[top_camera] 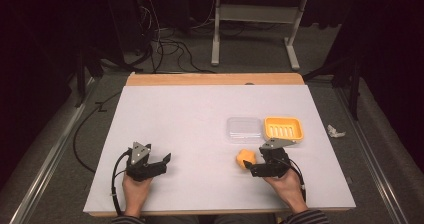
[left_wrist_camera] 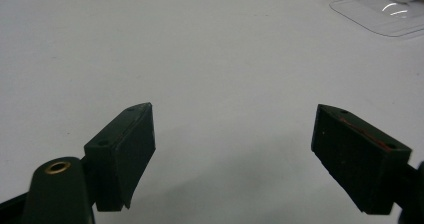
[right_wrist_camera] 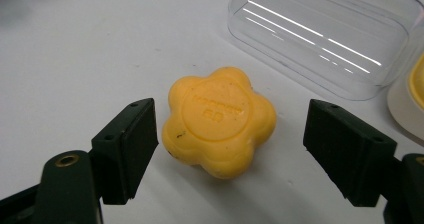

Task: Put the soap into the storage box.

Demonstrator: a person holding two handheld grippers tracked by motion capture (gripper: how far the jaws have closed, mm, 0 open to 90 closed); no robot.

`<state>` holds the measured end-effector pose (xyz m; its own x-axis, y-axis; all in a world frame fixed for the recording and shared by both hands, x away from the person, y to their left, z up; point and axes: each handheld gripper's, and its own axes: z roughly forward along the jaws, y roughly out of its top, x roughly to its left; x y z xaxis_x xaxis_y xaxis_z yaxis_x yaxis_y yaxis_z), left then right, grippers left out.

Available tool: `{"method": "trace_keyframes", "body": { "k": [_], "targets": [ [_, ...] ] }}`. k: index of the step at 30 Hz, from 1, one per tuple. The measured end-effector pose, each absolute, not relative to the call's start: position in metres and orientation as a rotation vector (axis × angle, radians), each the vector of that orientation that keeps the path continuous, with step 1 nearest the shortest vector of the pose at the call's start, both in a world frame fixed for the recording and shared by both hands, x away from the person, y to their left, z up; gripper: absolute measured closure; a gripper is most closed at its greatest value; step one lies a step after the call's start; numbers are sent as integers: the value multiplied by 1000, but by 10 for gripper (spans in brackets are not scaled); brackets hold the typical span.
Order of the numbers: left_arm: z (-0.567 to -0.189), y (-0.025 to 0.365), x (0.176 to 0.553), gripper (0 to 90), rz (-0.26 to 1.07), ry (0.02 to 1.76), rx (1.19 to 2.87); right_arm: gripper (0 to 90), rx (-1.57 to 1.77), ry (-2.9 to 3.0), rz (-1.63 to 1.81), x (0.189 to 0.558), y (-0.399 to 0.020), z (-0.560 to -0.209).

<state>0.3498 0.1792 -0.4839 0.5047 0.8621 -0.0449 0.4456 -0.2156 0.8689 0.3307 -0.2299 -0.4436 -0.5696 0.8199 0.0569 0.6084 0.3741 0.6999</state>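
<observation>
- High view: the soap (top_camera: 245, 158) lies on the table (top_camera: 200, 114), just short of the clear lid (top_camera: 244, 129); the left gripper (top_camera: 162, 162) idles far left of it.
- Left gripper view: jaws wide, nothing between.
- Right gripper view: the right gripper (right_wrist_camera: 227, 149) straddles the soap (right_wrist_camera: 220, 120), pads apart from it. Off-centre closing could squirt it toward the lid (right_wrist_camera: 325, 39).

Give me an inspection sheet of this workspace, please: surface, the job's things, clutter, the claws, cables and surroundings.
Surface: white table top, wooden far edge, bare around the items.
Job's things: flower-shaped yellow soap lying flat; clear lid beside the yellow soap dish.
Clutter: crumpled white scrap on the floor to the right of the table.
Claws: left claw open over bare table; right claw open, soap between its jaws, right pad clearly apart from it.
Cables: black cable trailing from the left claw; loose cables on the floor beyond.
Surroundings: grey carpet, a table frame behind, dark room.
</observation>
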Motion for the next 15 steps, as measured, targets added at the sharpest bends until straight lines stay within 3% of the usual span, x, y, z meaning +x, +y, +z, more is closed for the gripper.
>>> {"method": "trace_keyframes", "body": {
  "k": [15],
  "targets": [
    [-484, 179, 350, 182, 576, 1089, 1848, 197, 1249, 2399, 888, 343, -210, -453]
  ]
}}
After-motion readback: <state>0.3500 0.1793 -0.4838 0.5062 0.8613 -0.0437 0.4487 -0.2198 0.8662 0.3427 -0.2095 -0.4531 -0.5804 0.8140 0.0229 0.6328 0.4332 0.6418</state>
